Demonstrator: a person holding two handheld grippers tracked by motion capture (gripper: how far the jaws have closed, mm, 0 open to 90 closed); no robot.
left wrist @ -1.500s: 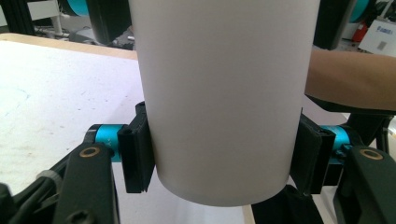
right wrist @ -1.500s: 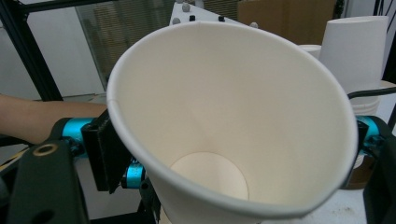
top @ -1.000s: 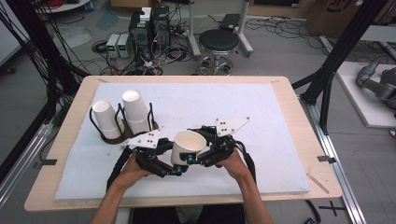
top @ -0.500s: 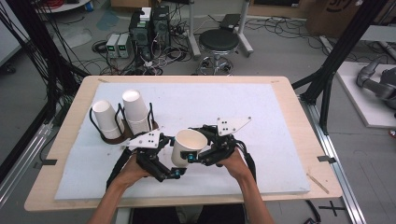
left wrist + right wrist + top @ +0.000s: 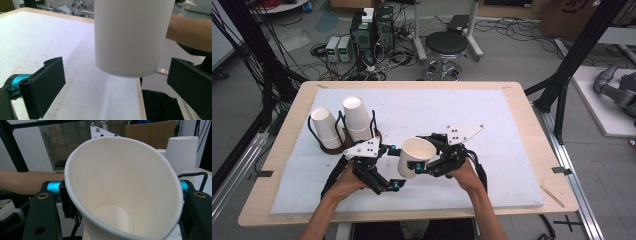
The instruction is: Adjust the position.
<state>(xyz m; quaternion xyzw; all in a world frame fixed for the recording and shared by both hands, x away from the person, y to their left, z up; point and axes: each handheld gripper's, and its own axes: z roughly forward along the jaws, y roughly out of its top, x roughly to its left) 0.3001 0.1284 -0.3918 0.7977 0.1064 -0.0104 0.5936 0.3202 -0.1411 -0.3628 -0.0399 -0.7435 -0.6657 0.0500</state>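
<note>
A white paper cup (image 5: 416,156) hangs tilted above the front of the table, mouth up and leaning away from the person. My right gripper (image 5: 428,156) is shut on it; in the right gripper view the cup (image 5: 120,195) sits mouth-on between the two jaws of that gripper (image 5: 120,217). My left gripper (image 5: 393,168) is open just left of the cup. In the left gripper view the cup's base (image 5: 132,37) hangs above the table between the wide-apart jaws of this gripper (image 5: 120,85), touching neither.
A black wire holder (image 5: 343,145) at the left holds two upside-down white cups (image 5: 326,127) (image 5: 357,117), close behind my left hand. A white mat (image 5: 492,115) covers the wooden table (image 5: 537,150). A stool (image 5: 447,45) and cables lie beyond the far edge.
</note>
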